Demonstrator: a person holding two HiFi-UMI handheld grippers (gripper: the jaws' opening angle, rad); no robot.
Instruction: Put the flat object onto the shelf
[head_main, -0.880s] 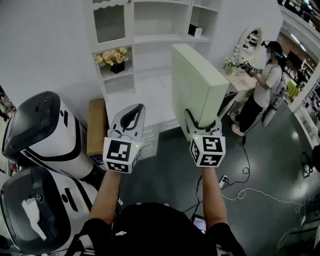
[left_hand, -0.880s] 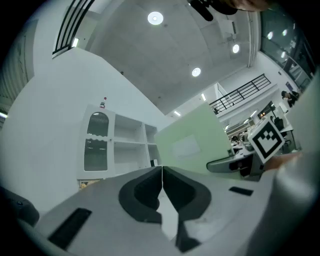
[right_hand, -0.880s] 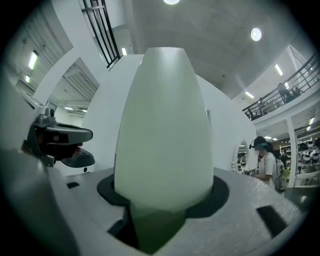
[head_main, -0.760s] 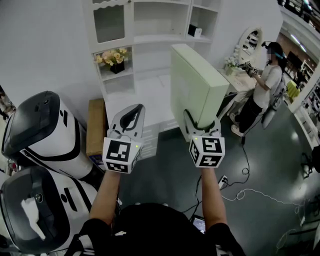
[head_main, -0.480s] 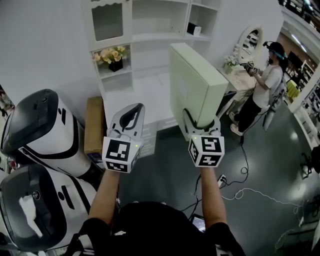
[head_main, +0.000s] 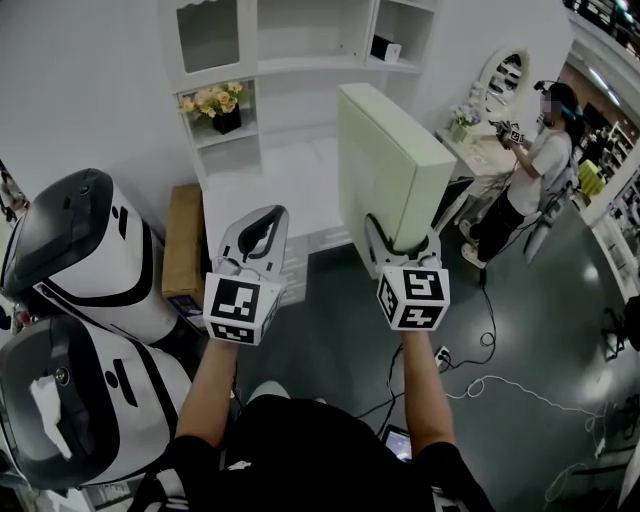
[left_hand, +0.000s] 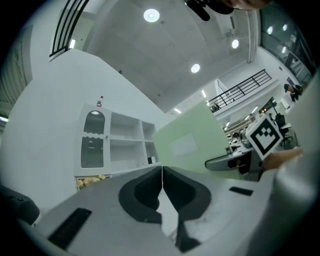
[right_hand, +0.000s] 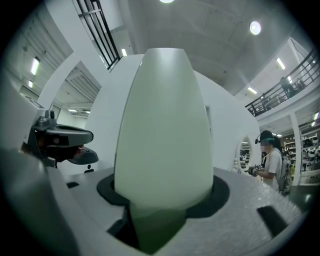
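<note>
Flat box (head_main: 395, 165) pinched, R claw (head_main: 400, 238) | L claw (head_main: 266, 218) closed | shelf (head_main: 310, 66) ahead | person (head_main: 530, 175) rt

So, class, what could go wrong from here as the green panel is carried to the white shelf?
1. The right gripper grips the tall green panel only at its bottom edge, so it could tip or slip.
2. The left gripper is shut and empty, giving no support.
3. Floor cables might trip the person.

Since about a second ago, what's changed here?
Hardly anything. The shelf unit and the flowers sit slightly higher and further left in the head view. Nothing taken or released: the right gripper still clamps the upright green panel, the left gripper stays shut and empty.
</note>
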